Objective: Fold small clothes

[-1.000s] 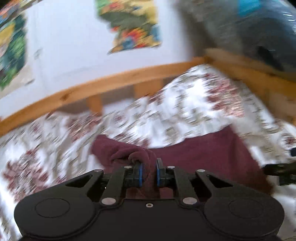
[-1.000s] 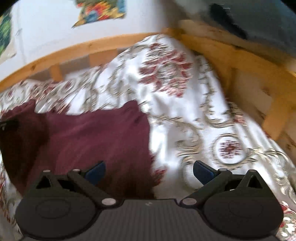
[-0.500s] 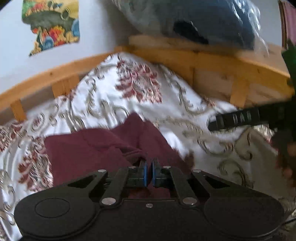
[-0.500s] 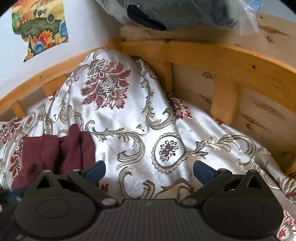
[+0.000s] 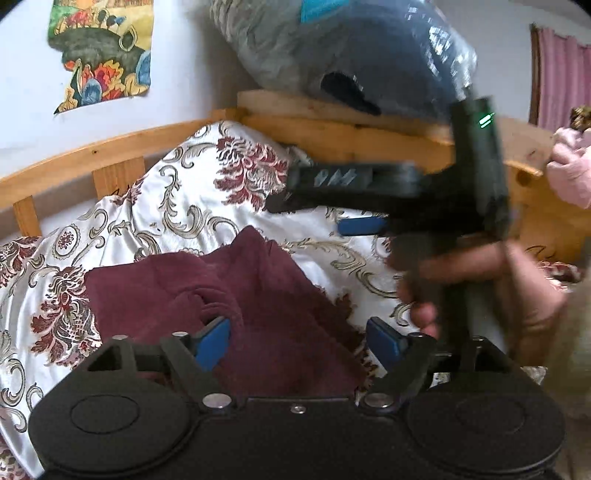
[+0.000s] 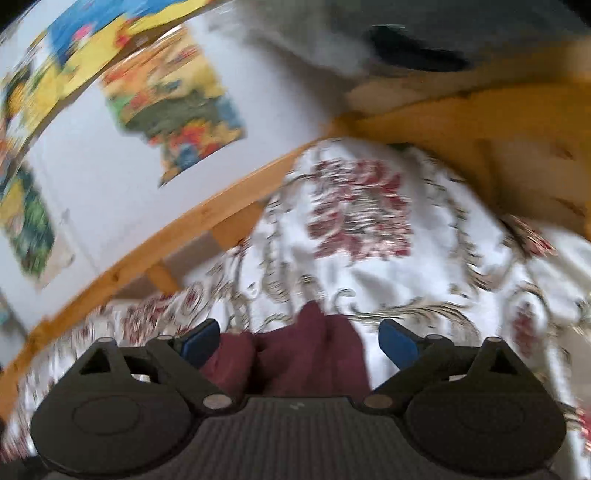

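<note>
Left gripper (image 5: 297,341), jaws opening, spread over the maroon garment (image 5: 258,295) lying lower centre on the floral bedspread (image 5: 177,206), apparently to release a fold. Right gripper (image 6: 299,341), wide but closing, hovers above its edge.

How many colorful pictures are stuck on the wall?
3, as far as the blurred right wrist view shows: a yellow and blue picture at the top, a torn picture below it, and a green picture at the left edge. More may be out of frame.
</note>
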Action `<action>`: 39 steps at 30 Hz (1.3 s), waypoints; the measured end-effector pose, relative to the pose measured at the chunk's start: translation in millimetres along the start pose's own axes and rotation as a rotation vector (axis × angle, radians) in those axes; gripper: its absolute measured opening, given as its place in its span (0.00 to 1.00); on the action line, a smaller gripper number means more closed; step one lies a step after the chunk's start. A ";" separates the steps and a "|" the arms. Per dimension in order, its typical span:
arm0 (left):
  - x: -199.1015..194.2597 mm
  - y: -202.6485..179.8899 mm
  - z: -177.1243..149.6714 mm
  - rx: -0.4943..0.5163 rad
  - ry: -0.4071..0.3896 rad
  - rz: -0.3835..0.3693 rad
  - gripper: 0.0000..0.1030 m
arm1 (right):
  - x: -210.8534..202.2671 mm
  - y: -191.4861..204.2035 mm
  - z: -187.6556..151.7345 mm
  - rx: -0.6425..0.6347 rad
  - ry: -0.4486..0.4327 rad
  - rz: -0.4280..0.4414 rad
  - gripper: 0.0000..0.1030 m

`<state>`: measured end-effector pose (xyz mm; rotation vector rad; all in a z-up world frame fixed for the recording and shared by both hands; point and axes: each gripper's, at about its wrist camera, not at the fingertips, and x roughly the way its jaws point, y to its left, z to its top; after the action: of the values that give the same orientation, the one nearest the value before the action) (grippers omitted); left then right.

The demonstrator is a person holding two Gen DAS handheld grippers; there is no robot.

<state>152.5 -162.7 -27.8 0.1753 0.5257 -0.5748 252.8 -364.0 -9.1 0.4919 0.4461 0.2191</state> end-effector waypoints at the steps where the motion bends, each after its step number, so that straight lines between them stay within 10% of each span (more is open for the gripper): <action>1: -5.5 1.8 -1.3 0.001 -0.010 -0.020 0.83 | 2.4 5.9 -1.4 -0.029 0.010 0.023 0.88; 7: -16.1 1.1 -14.0 0.046 -0.031 -0.079 0.89 | 33.7 23.1 -7.4 0.007 0.204 0.188 0.66; 15: -16.2 25.2 -32.4 0.072 0.017 0.165 0.90 | 67.4 27.6 -18.5 -0.066 0.341 0.208 0.54; 20: 7.9 41.2 -48.2 0.077 0.115 0.271 0.74 | 79.9 30.2 -26.2 -0.104 0.384 0.171 0.23; 24: 15.1 38.0 -49.3 0.128 0.100 0.332 0.43 | 72.3 43.3 -26.2 -0.171 0.316 0.151 0.06; 31: 10.1 27.2 -39.4 0.089 0.023 0.203 0.27 | 15.8 52.9 -3.7 -0.261 0.133 0.050 0.06; 39: 34.1 0.5 -38.2 0.106 0.040 0.079 0.29 | 4.8 14.5 -7.6 -0.233 0.184 -0.135 0.06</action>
<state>160.9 -166.9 -78.2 0.3070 0.5251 -0.5228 252.1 -347.0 -9.6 0.2123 0.6232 0.1836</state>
